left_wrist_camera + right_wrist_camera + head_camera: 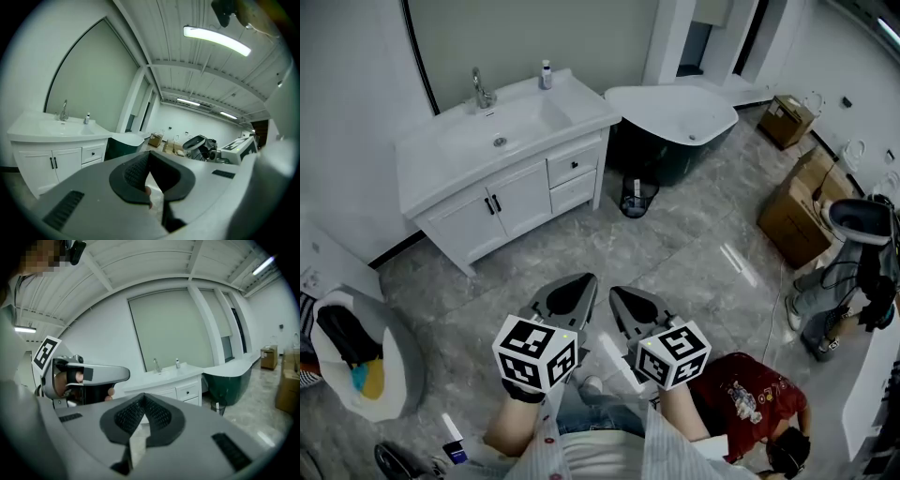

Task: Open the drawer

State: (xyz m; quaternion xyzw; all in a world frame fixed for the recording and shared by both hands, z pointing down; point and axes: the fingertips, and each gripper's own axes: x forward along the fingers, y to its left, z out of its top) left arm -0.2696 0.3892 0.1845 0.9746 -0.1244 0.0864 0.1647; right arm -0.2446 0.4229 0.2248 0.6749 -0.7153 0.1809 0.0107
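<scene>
A white vanity (450, 164) with a sink stands against the far wall. Two drawers sit at its right end, both closed: the upper drawer (574, 166) has a black knob, and the lower drawer (573, 193) is below it. The upper drawer also shows in the left gripper view (92, 153) and the right gripper view (188, 392). My left gripper (579, 284) and right gripper (621, 298) hang side by side over the floor, well short of the vanity. Both are shut with nothing between the pads (136, 171) (129, 416).
A dark bathtub (675, 117) stands right of the vanity, with a wire bin (637, 195) between them. Cardboard boxes (797, 211) and equipment (858, 262) line the right side. A white bag (356, 366) sits at the left. A person in a red shirt (755, 398) is low at the right.
</scene>
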